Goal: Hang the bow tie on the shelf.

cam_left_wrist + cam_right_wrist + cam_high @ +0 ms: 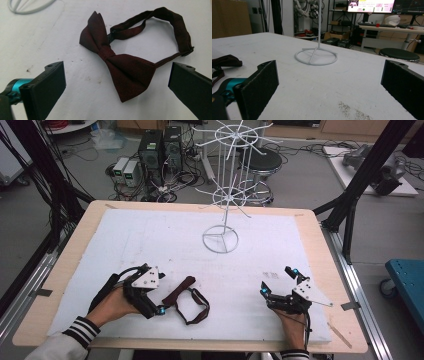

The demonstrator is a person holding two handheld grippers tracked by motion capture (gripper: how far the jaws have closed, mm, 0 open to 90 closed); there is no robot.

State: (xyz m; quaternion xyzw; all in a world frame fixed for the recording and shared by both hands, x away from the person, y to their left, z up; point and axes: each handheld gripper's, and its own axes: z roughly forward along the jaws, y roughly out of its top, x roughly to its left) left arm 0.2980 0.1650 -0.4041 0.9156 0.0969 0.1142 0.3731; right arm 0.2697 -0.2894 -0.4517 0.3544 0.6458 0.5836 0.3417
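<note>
A dark red bow tie [186, 297] with its neck strap looped lies flat on the white mat [150, 235], near the front left. My left gripper [161, 292] is just to its left, open, with its jaws low over the mat. In the left gripper view the bow tie [125, 70] lies ahead between the spread jaws of that gripper [117, 67], untouched. My right gripper [276, 279] rests at the front right, open and holding nothing. In the right gripper view, the jaws of that gripper [329, 66] face the white wire stand [315, 57]; the bow tie [225, 61] is at far left.
The white wire stand [220, 239] rises from a ring base at the mat's back centre, with spoked arms at two heights. The wooden table edge [320, 270] borders the mat. Beyond are a stool [262, 162], computers [160, 150] and black frame posts [350, 220].
</note>
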